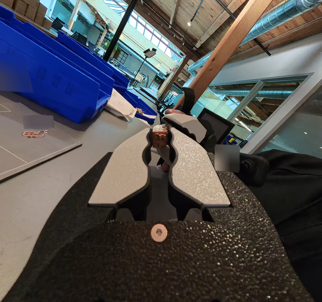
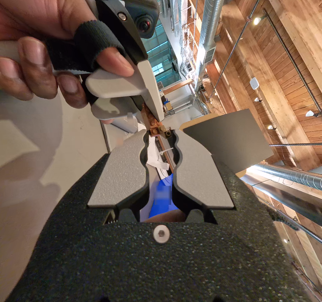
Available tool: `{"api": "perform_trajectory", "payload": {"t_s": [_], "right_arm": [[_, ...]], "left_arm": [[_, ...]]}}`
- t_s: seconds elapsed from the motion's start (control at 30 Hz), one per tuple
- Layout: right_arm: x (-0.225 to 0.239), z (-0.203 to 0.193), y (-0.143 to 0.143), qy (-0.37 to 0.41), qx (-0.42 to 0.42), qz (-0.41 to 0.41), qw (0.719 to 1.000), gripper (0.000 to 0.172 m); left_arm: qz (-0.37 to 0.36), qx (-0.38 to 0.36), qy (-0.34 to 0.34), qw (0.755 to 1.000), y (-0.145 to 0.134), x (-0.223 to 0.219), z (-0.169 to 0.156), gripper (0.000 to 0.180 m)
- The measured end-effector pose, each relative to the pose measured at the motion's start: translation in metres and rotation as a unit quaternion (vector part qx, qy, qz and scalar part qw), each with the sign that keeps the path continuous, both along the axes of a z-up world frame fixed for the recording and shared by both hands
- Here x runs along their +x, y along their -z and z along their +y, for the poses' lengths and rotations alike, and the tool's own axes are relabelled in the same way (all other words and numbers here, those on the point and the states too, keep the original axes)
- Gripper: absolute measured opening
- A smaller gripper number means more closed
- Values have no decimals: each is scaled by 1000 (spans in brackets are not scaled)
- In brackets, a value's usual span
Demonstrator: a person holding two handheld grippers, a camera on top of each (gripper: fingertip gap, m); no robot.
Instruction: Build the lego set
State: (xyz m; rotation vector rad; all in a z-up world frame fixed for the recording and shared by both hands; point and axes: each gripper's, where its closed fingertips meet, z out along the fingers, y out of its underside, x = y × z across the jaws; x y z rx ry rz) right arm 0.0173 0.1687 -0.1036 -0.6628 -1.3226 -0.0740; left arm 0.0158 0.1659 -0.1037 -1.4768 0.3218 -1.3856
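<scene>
Above the grey table [image 1: 97,154], clear of its blue bins [image 1: 57,77], the left gripper [image 1: 160,139] clamps a brown brick assembly [image 1: 160,139] whose far end sits between the right gripper [image 2: 161,133] fingertips, contact unclear.

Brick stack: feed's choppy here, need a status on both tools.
Left tool clamped on brown brick stack. Right tool at the stack's far end, grip unclear. Blue bins well aside.

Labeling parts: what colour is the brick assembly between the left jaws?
Brown and tan brick assembly; clearest in the left wrist view.
</scene>
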Motion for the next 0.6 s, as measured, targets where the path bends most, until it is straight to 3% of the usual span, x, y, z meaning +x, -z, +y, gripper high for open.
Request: {"api": "perform_trajectory", "payload": {"t_s": [0.6], "right_arm": [[1, -1, -1, 2, -3, -2, 1000, 24]], "left_arm": [[4, 10, -2, 1000, -1, 1, -2, 15]]}}
